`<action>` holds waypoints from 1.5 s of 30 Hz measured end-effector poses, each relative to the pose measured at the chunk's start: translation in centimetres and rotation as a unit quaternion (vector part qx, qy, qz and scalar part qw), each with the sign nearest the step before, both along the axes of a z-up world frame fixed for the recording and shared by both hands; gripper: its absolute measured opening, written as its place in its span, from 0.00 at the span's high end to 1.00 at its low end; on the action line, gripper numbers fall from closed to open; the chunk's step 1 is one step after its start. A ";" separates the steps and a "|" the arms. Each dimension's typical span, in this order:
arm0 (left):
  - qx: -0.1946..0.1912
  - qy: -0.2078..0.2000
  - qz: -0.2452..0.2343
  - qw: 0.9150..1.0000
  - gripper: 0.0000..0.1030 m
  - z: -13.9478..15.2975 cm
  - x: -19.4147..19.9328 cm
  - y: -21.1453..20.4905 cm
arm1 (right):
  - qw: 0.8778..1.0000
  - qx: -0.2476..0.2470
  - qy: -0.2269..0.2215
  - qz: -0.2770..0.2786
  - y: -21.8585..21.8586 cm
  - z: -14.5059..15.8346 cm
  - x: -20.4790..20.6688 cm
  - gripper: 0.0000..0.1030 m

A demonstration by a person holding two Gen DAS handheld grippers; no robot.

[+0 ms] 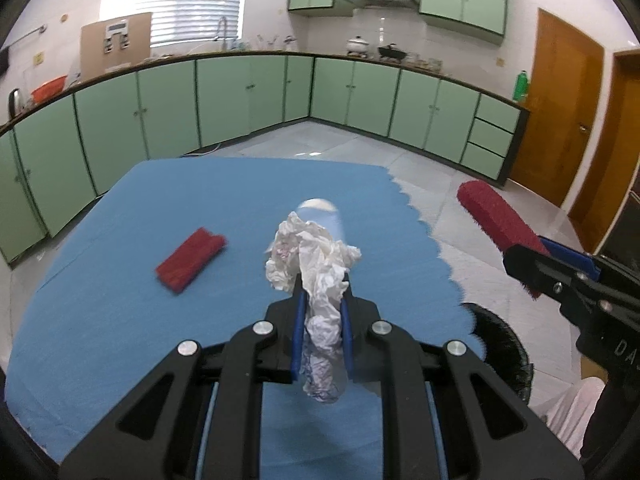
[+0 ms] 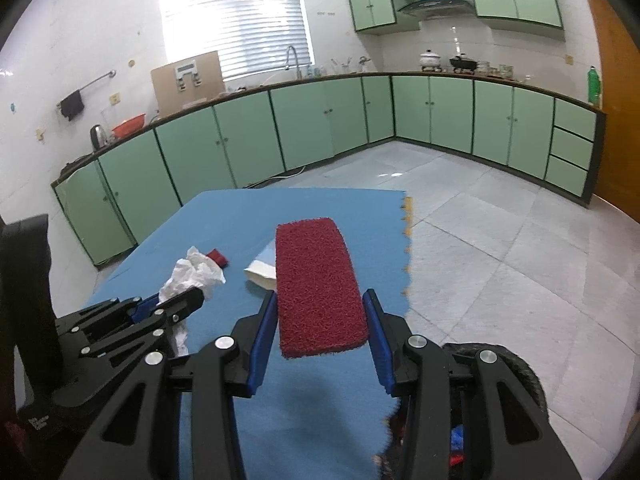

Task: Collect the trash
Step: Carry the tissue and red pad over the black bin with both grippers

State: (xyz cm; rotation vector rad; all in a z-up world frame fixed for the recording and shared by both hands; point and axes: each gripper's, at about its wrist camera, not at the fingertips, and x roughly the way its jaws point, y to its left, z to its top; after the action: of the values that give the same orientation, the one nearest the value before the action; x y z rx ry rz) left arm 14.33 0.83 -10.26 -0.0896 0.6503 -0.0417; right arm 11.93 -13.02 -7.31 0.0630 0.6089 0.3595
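Gripping a crumpled white tissue above the blue-covered table, the left hand-held gripper is clenched; a small red sponge lies on the table. Right wrist view: the right hand-held gripper clamps a red scouring pad over the table's right edge, a black bin just beside the table.

Left gripper over the mat, crumpled paper between its pads, paper sticking out ahead of the fingertips. A clear plastic cup just behind the paper. Small scouring pad lies on the mat, left of the paper. Right gripper to the right of the left one, near the mat's right edge, large scouring pad between its pads. Bin on the floor below the right gripper, beside the mat's edge. Cabinets run along the far walls; door at far right.
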 end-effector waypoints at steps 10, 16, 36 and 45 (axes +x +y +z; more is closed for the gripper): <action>-0.002 -0.008 -0.062 0.998 0.86 0.3 0.9 -6.4 | 0.998 -0.002 -0.006 -0.058 -6.4 0.2 -1.5 0.58; -0.006 -0.007 -0.097 0.995 0.86 0.0 1.3 -10.2 | 0.996 -0.005 -0.004 -0.094 -10.2 0.0 -2.2 0.59; -0.003 0.022 -0.185 0.983 0.86 -4.6 3.4 -20.1 | 0.983 -0.013 0.033 -0.179 -19.6 -4.9 -2.4 0.59; -0.005 0.050 -0.198 0.979 0.78 -7.7 6.1 -22.7 | 0.982 -0.013 0.064 -0.177 -22.1 -8.4 0.1 0.57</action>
State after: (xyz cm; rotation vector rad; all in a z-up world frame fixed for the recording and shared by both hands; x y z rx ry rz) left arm 20.44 -21.90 -17.95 0.0290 0.7607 -0.4277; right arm 11.98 -35.17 -15.71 0.1683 0.7160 0.0013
